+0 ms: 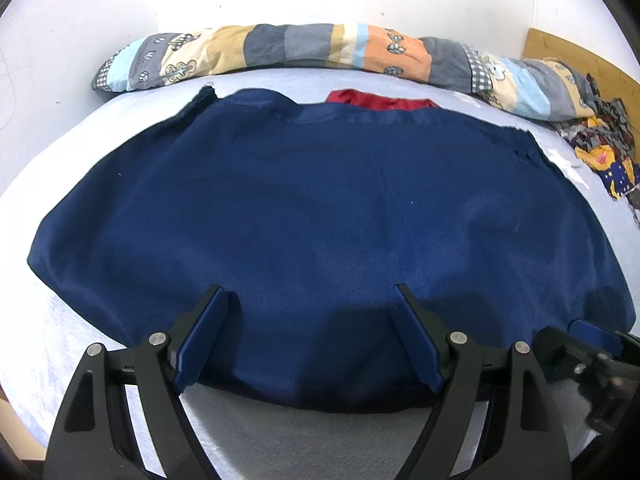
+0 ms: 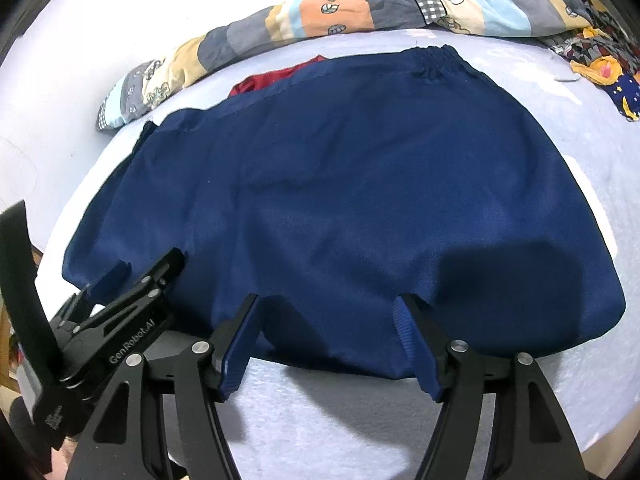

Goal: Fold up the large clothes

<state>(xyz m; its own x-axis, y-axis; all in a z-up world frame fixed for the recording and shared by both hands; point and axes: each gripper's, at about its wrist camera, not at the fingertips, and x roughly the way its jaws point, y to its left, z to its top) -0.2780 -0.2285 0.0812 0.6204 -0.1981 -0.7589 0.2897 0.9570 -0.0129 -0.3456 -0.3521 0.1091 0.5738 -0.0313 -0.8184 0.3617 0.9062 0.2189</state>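
A navy blue garment [image 1: 320, 208] [image 2: 352, 200] lies spread flat on the bed, with a gathered elastic cuff [image 2: 436, 60] at its far edge. A strip of red fabric [image 1: 380, 102] [image 2: 272, 78] peeks out behind it. My left gripper [image 1: 309, 292] is open over the garment's near hem with nothing pinched between its blue pads. To its right, my right gripper [image 2: 329, 300] is also open over the same hem, pads apart from the cloth. Each gripper shows in the other's view: the right gripper [image 1: 576, 336] at the lower right and the left gripper [image 2: 150, 262] at the lower left.
A pale blue bed sheet [image 1: 320, 440] [image 2: 340, 420] covers the bed. A rolled patchwork quilt [image 1: 320, 50] [image 2: 360, 12] lies along the white wall at the back. A heap of patterned clothes [image 1: 604, 140] [image 2: 608, 60] sits at the far right by a wooden headboard [image 1: 580, 60].
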